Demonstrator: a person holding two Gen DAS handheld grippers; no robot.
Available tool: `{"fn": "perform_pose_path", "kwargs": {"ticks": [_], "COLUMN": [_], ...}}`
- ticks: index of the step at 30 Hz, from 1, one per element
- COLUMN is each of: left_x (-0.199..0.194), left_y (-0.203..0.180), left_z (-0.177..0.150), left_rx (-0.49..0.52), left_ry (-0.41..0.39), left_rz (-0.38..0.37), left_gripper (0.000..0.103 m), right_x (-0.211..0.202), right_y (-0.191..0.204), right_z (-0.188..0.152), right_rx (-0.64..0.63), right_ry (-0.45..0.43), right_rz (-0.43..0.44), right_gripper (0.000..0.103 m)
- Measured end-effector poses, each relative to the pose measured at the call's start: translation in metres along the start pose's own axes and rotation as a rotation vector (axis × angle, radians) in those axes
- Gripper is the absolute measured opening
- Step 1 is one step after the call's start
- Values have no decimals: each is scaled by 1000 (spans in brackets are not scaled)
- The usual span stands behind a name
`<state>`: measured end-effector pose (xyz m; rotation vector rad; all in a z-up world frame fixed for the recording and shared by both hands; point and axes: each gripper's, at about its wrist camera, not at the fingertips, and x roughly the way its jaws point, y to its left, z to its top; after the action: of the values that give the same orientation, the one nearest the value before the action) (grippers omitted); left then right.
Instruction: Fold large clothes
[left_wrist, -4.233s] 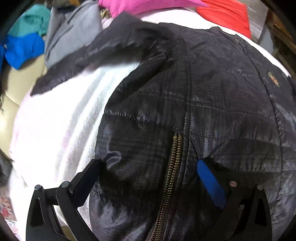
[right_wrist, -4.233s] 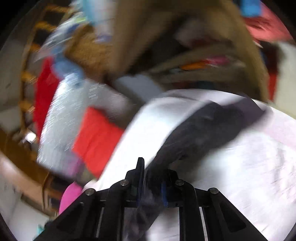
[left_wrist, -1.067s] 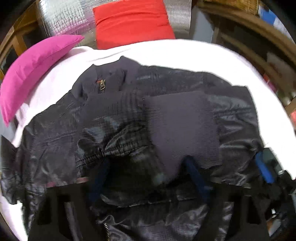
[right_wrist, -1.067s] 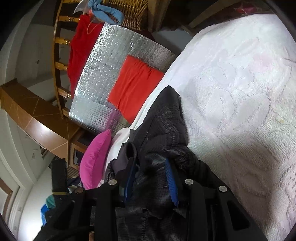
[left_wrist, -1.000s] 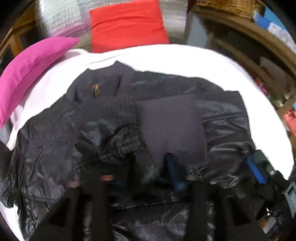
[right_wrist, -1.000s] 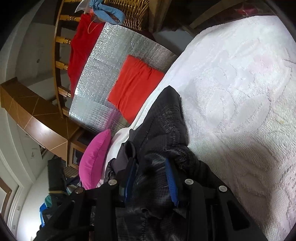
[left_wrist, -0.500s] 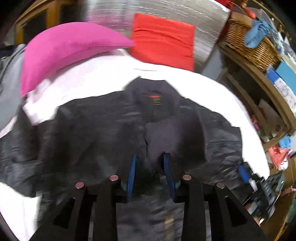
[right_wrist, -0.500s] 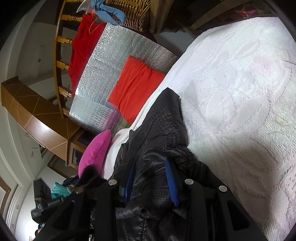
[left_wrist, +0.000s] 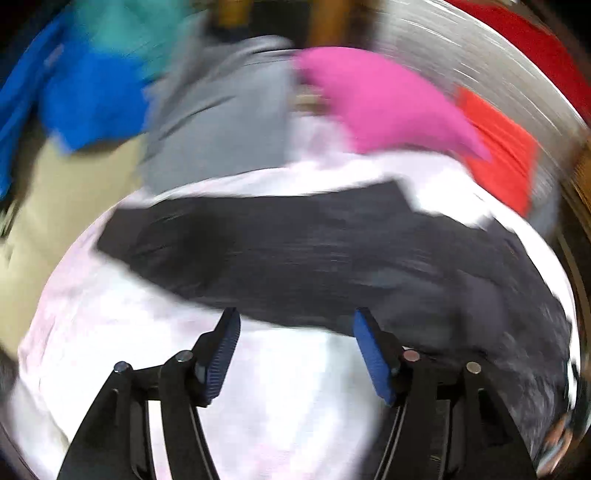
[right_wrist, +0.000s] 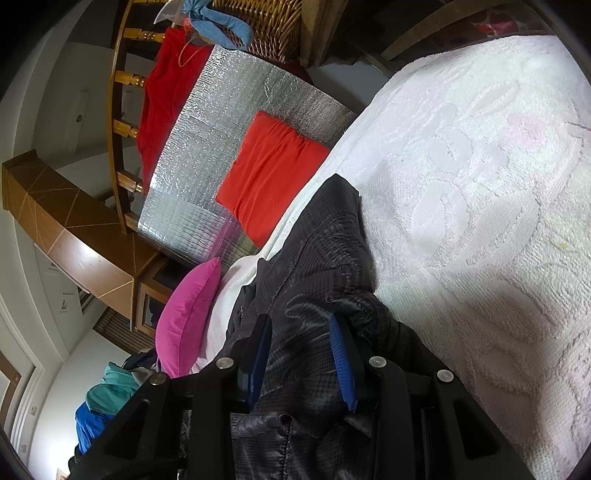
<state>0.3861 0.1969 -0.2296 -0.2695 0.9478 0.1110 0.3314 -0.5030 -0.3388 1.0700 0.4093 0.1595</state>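
A black quilted jacket (left_wrist: 332, 258) lies on a white bedspread (left_wrist: 147, 332); the left wrist view is blurred by motion. My left gripper (left_wrist: 295, 325) is open and empty, just in front of the jacket's near edge. In the right wrist view, the jacket (right_wrist: 325, 266) bunches up between the blue pads of my right gripper (right_wrist: 301, 336), which is closed on a fold of it above the white bedspread (right_wrist: 480, 184).
A pink pillow (left_wrist: 380, 103) and a red pillow (left_wrist: 498, 147) lie at the head of the bed, also seen in the right wrist view as pink (right_wrist: 188, 314) and red (right_wrist: 269, 173). Grey (left_wrist: 218, 122) and blue (left_wrist: 92, 99) clothes lie at the left.
My left gripper has let go of the jacket, opened wide and swung left toward the jacket's outstretched part. My right gripper has kept its hold and has not moved.
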Motion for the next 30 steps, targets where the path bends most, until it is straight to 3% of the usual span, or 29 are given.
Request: {"fn": "perform_pose_path", "kwargs": {"ticks": [4, 7, 15, 18, 19, 22, 26, 30], "left_x": [27, 49, 92, 102, 104, 110, 109, 90], "left_y": [77, 111, 146, 157, 159, 165, 166, 144], "left_z": [11, 14, 17, 25, 26, 31, 34, 46], "left_rx": [-241, -367, -556, -607, -616, -648, -653, -563], "left_ry": [0, 18, 41, 5, 0, -13, -37, -90], "left_rz": [32, 1, -41, -57, -55, -18, -14, 24], "left_gripper": [66, 66, 66, 65, 64, 36, 25, 17], "right_x": [1, 1, 2, 2, 2, 2, 2, 1], "right_y": [1, 1, 1, 1, 1, 0, 0, 0], "right_z": [0, -1, -1, -1, -1, -1, -1, 0], "right_rx": [-5, -7, -7, -7, -8, -7, -6, -4], "right_ry": [-1, -2, -3, -3, -3, -4, -4, -5], "right_rz": [-4, -5, -6, -6, -7, -6, -6, -2], "right_gripper": [36, 36, 36, 36, 36, 36, 36, 36]}}
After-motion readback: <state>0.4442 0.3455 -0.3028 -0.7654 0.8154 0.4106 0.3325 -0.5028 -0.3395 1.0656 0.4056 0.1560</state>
